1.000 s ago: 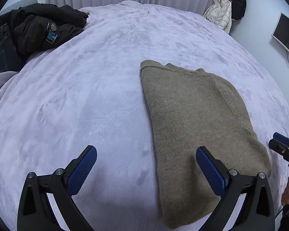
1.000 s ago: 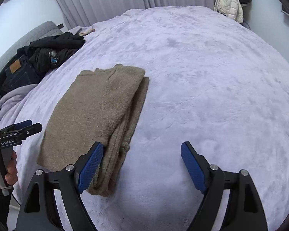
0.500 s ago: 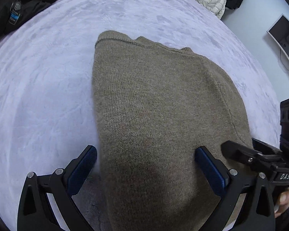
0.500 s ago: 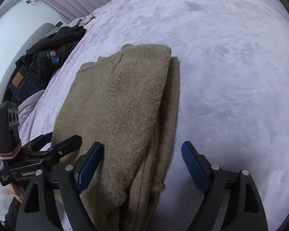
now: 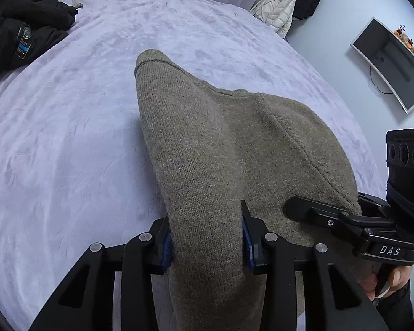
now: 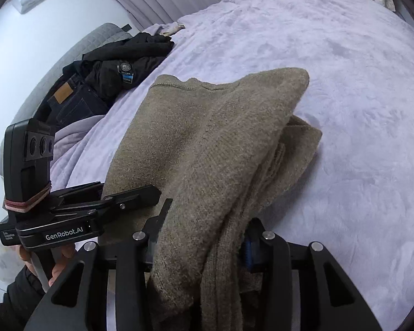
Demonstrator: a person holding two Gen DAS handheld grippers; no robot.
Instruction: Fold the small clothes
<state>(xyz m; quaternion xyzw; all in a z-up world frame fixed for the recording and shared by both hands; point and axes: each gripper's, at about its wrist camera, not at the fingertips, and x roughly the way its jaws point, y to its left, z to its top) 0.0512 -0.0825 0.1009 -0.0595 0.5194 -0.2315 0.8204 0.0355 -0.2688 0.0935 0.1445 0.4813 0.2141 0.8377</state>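
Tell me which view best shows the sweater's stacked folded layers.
Right wrist view: the olive sweater shows its layered edges along the right side, with the right gripper closing on them. Left wrist view shows only its smooth top, neckline and the left gripper closing.

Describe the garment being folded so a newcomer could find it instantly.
On the wide lilac plush bedspread, look at the near middle: the folded olive-brown knitted sweater. Unlike the black jacket heaped at the bed's far edge, it is pinched by both closing grippers.

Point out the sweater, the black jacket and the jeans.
sweater [image 5: 207, 151]: left wrist view, on its knit top layer.
black jacket [image 6: 140, 52]: right wrist view, on its upper folds.
jeans [image 6: 77, 102]: right wrist view, on the denim near the leather patch.
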